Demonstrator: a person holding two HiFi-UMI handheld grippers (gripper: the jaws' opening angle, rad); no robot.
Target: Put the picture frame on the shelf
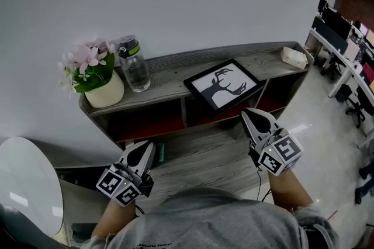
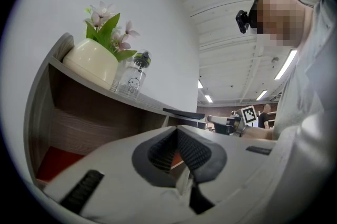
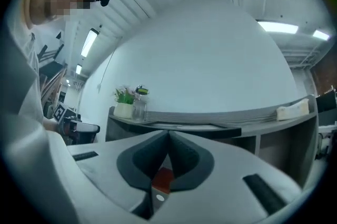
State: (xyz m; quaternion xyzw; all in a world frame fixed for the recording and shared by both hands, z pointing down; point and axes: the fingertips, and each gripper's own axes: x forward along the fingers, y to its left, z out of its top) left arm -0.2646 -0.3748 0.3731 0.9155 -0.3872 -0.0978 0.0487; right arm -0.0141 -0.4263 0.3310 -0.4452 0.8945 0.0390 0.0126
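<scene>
The right gripper (image 1: pixel 253 115) is clenched with nothing in it: in its own view the two dark pads meet at their tips, and only the shelf shows beyond them. It hangs just in front of the shelf (image 1: pixel 169 77), below the front edge and close to the near corner of the picture frame (image 1: pixel 222 85), without touching it. The left gripper (image 1: pixel 146 149) is likewise closed and empty, its pads pressed together, and it sits lower and to the left, before the open lower compartments. The picture frame lies flat on the shelf's grey wooden top, right of the middle, turned at an angle so that one corner juts slightly past the front edge; it has a black border around a black antlered deer head on white. To its left on the same top stand a clear water bottle (image 1: pixel 133 64) and, touching or just beside it, a cream pot of pink flowers (image 1: pixel 104 92). At the far right end rests a small pale object (image 1: pixel 294 56), perhaps a tissue pack, though it is too small to be sure. A white round tabletop (image 1: pixel 26 183) shows at the lower left.
</scene>
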